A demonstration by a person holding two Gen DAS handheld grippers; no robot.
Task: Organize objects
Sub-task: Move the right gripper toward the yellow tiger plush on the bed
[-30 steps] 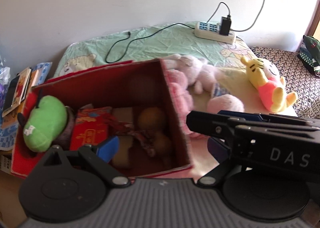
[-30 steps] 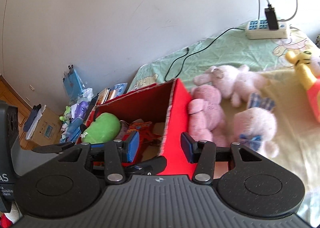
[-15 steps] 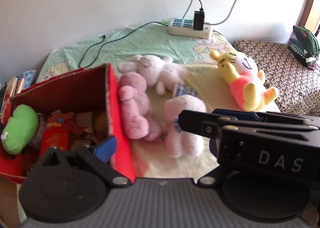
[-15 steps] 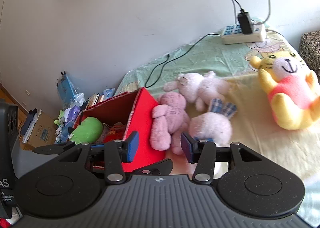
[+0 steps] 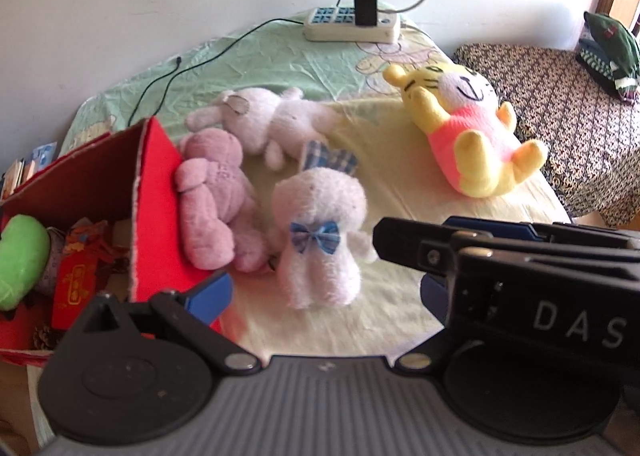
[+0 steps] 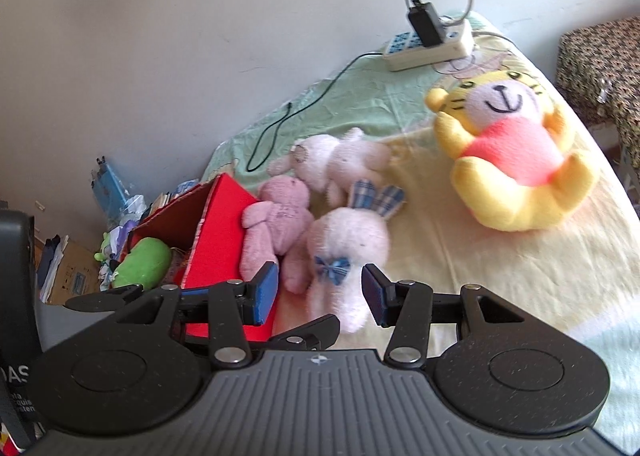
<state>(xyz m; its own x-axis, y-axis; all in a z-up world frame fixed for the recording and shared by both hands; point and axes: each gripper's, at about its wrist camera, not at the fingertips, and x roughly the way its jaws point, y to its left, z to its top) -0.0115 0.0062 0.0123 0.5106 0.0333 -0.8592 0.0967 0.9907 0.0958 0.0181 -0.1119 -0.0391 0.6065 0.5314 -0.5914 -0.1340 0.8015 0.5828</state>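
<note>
One red box (image 5: 156, 196) at the bed's (image 6: 500, 276) left edge holds a green plush (image 5: 20, 260) and red packets. Pink bear (image 6: 276, 228) leans on its wall; white bunny (image 6: 344, 252) lies between the right gripper's (image 6: 318, 290) wide-open, empty jaws (left gripper (image 5: 320, 292) likewise). Yellow tiger (image 6: 512, 160) lies apart.

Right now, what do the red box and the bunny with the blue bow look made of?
Red box: likely cardboard, with a matte red outside, brown inside and a pale raw cut edge. Bunny with the blue bow: soft pale-pink plush with a fuzzy pile; its bow and ears look like checked woven fabric.
</note>
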